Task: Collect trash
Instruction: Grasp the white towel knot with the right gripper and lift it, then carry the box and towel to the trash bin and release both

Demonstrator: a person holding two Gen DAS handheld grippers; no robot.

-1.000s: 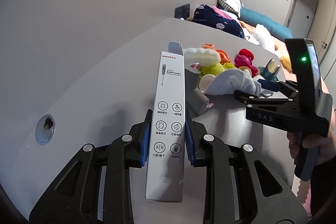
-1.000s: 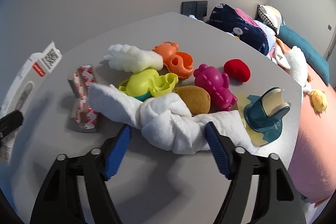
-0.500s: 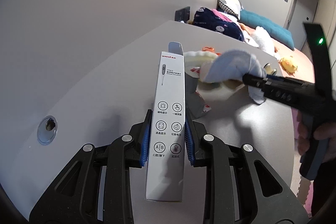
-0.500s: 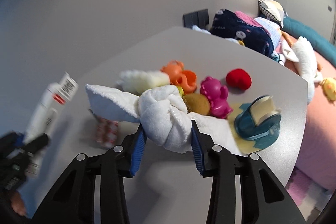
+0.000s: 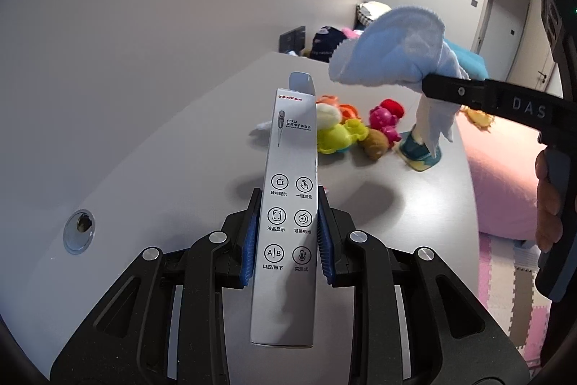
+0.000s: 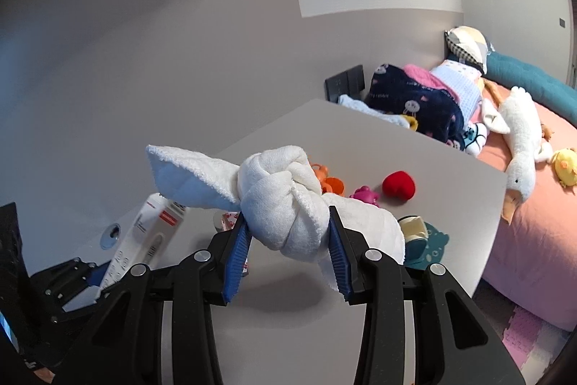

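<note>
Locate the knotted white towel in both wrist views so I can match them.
Left wrist view: knotted white towel upper right, off the table, clamped in the right tongs.
Right wrist view: the towel centre frame, its knot squeezed between the blue pads.
Shared landmark: the red heart toy on the grey table, beyond the towel in both views.

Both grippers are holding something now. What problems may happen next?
1. The knotted white towel in the right gripper has a loose tail hanging near the tape dispenser; it might drag it or the toys.
2. The left gripper pinches the thermometer box only by its narrow sides; it could slip or crush.
</note>
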